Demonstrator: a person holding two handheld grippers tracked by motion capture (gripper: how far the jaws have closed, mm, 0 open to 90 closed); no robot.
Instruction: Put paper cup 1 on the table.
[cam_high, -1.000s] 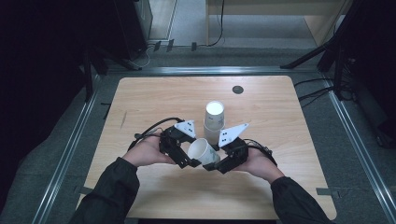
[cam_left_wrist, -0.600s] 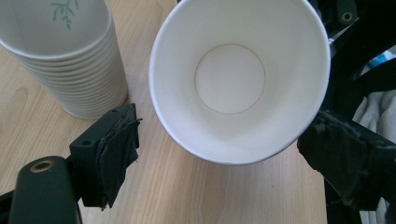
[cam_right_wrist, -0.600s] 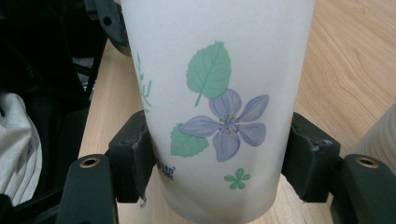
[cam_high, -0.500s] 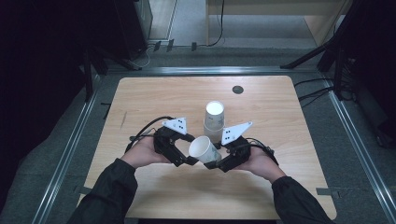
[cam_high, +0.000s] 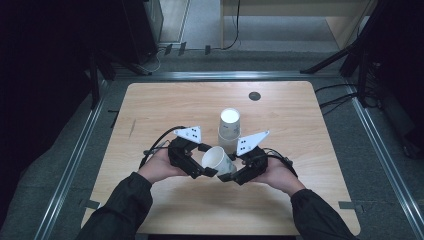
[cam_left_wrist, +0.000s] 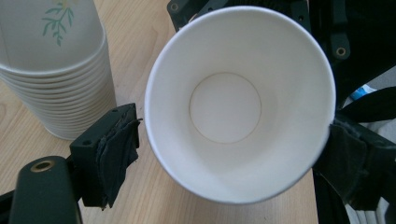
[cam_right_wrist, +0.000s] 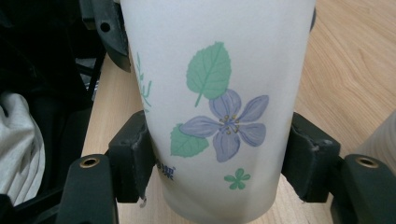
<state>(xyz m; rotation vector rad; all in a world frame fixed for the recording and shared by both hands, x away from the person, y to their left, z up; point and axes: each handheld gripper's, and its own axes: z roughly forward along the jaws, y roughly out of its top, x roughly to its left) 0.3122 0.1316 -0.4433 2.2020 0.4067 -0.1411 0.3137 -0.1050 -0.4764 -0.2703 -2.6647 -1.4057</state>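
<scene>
Paper cup (cam_high: 218, 160) tilted above the counter (cam_high: 165, 107) just before the cup stack (cam_high: 229, 129), right gripper (cam_high: 236, 172) jaws clamped on its body, left gripper (cam_high: 204, 171) jaws wide beside its rim, bare counter all around, left gripper drawn back slightly from earlier

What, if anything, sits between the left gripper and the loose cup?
Nothing visible. The left gripper has its pads either side of the cup rim, which the right gripper clamps. The stack stands behind.
</scene>
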